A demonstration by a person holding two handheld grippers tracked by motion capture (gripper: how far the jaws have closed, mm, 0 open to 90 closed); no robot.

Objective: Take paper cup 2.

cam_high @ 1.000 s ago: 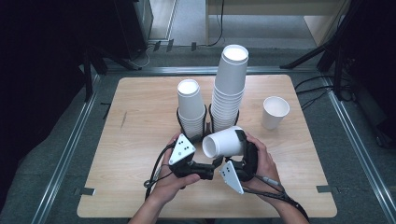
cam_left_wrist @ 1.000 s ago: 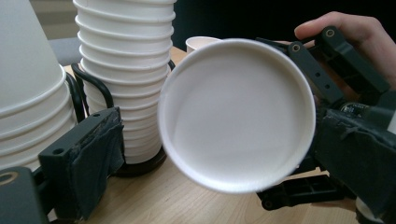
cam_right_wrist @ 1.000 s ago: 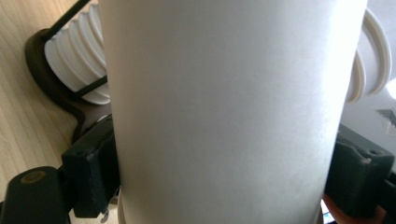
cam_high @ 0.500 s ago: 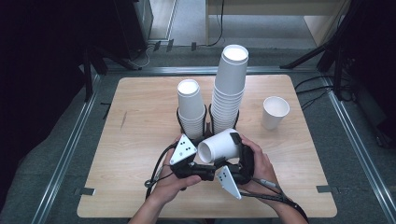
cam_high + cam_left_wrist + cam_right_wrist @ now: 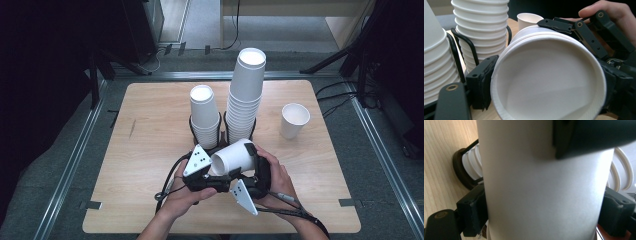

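High view: paper cup (image 5: 234, 157) on its side at table's near centre, just near of two cup stacks (image 5: 205, 116).

Left gripper view: left gripper (image 5: 544, 82) jaws just closed in, pinching cup (image 5: 549, 80) at the rim.

Right gripper view: right gripper (image 5: 544, 217) clamps cup's (image 5: 544, 195) body.

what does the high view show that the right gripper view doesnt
High view alone: the whole table, the lone cup standing at its right, the tall stack and short stack in full, and both hands. Right gripper view alone: a close look at its two black jaws pressed against the sides of the held cup. Both share: that held cup, lying on its side, and the stacks' holder.
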